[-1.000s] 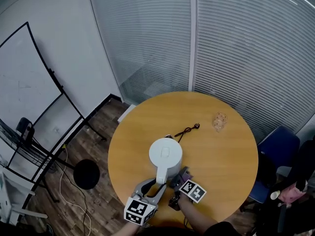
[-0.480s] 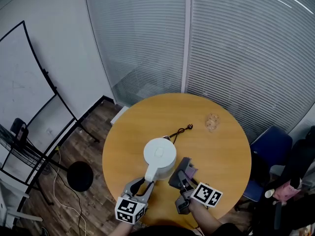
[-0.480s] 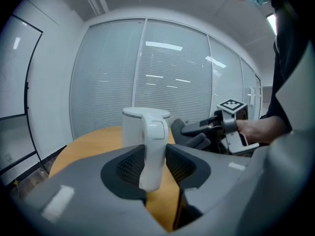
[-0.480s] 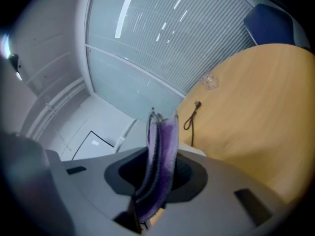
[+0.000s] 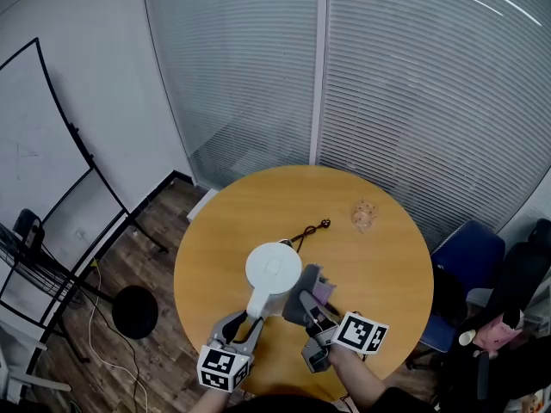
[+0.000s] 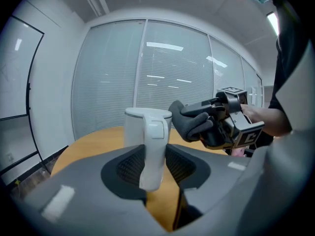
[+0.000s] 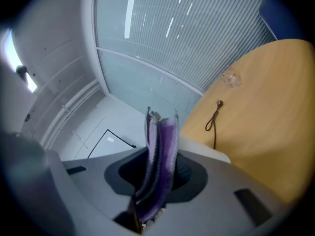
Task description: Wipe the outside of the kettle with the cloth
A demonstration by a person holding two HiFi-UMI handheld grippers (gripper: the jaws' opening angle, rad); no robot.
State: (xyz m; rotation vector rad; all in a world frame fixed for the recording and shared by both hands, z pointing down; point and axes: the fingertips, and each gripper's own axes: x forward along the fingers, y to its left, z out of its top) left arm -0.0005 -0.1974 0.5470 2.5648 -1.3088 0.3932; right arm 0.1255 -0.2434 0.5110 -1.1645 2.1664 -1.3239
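Observation:
A white kettle [image 5: 274, 272] stands near the front of the round wooden table [image 5: 379, 265], its handle [image 5: 256, 304] pointing toward me. My left gripper [image 5: 244, 328] is shut on that handle [image 6: 152, 151], a pad against each side. My right gripper [image 5: 308, 310] hangs to the right of the kettle, shut on a purple and grey cloth [image 5: 312, 286]. The cloth [image 7: 157, 166] sticks up between its jaws. In the left gripper view the right gripper [image 6: 216, 117] holds the cloth [image 6: 192, 122] level with the kettle's [image 6: 142, 127] top, close to its right side.
A dark cord [image 5: 308, 231] lies on the table behind the kettle, and a small clear object [image 5: 364, 215] rests farther back right. A blue chair [image 5: 469, 261] stands at the table's right. A whiteboard stand and a round black base [image 5: 136, 311] are on the floor at left.
My right gripper has risen with the cloth from low beside the kettle's base to the height of its top. The left gripper stays on the handle.

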